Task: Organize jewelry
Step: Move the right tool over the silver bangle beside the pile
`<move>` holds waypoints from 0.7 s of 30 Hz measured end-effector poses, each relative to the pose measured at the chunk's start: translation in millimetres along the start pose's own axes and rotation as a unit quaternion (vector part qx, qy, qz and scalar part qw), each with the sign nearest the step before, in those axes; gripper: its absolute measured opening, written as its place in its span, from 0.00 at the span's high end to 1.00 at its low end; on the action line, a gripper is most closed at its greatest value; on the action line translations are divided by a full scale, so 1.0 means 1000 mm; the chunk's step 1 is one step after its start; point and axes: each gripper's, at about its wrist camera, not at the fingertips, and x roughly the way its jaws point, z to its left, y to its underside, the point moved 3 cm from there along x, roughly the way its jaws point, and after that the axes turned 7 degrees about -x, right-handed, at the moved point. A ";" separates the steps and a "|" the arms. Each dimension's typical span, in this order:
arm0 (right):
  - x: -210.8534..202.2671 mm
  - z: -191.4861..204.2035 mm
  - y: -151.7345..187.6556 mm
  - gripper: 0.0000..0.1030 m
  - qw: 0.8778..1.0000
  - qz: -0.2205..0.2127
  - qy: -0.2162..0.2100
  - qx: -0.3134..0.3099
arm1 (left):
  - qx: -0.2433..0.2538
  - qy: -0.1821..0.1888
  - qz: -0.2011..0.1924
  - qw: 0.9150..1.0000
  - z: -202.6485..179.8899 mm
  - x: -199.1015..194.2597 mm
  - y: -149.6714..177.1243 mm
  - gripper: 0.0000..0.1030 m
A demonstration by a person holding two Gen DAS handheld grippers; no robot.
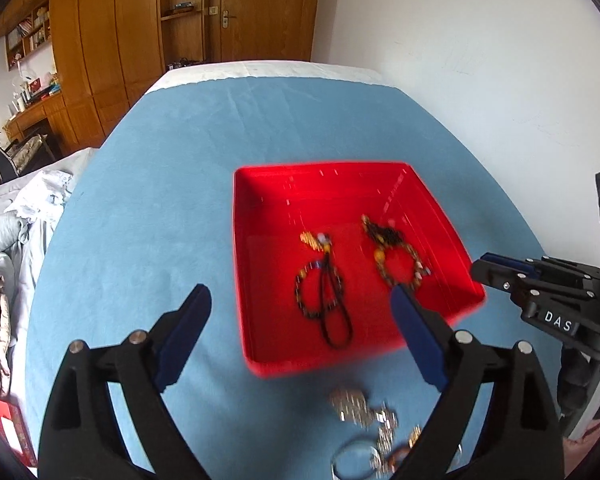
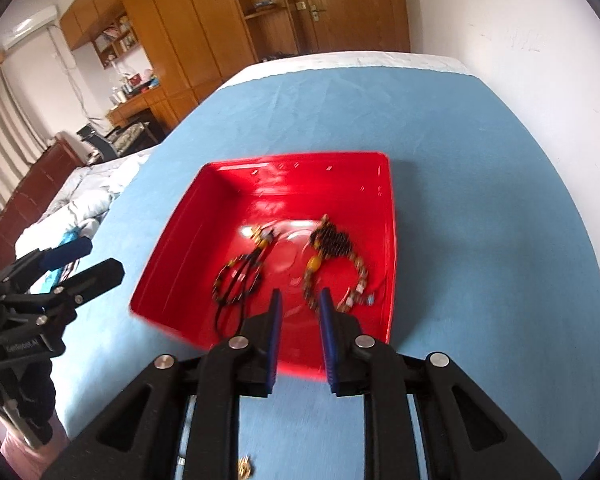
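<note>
Blue cloth (image 1: 140, 208) covers the table I'm working over, white wall to the right, wooden wardrobes (image 1: 112, 48) at the back. Red tray (image 1: 256, 280) sits mid-cloth, open top. Two pieces lie on its floor, apart from each other: dark beaded bracelet (image 1: 320, 296) with a black cord loop on the left, brown-and-amber beaded bracelet (image 1: 396, 256) with a dark tassel on the right. Near edge of the cloth, outside the tray: a loose pile of silver jewelry (image 1: 364, 412) with a metal ring, blurred, can't sort the pieces. My left gripper (image 1: 300, 312) hangs above the tray's near-left corner, jaws spread wide, nothing between them. My right gripper (image 2: 299, 308) sits over the tray's near rim, blue pads close together with a narrow gap, empty, nothing pinched. Both frames motion-blurred.
</note>
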 end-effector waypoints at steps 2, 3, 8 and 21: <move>-0.007 0.005 0.014 0.79 1.000 0.009 -0.006 -0.003 | -0.002 0.005 0.006 1.000 0.000 -0.010 0.013 0.13; -0.009 0.006 0.019 0.78 1.000 0.013 -0.008 -0.004 | -0.002 0.006 0.009 1.000 0.000 -0.014 0.018 0.13; -0.021 0.014 0.052 0.75 0.999 0.036 -0.018 -0.010 | -0.002 0.009 0.032 0.999 0.003 -0.030 0.053 0.13; -0.024 0.040 0.127 0.43 0.993 0.114 -0.030 -0.024 | -0.016 0.009 0.093 0.996 0.010 -0.036 0.121 0.10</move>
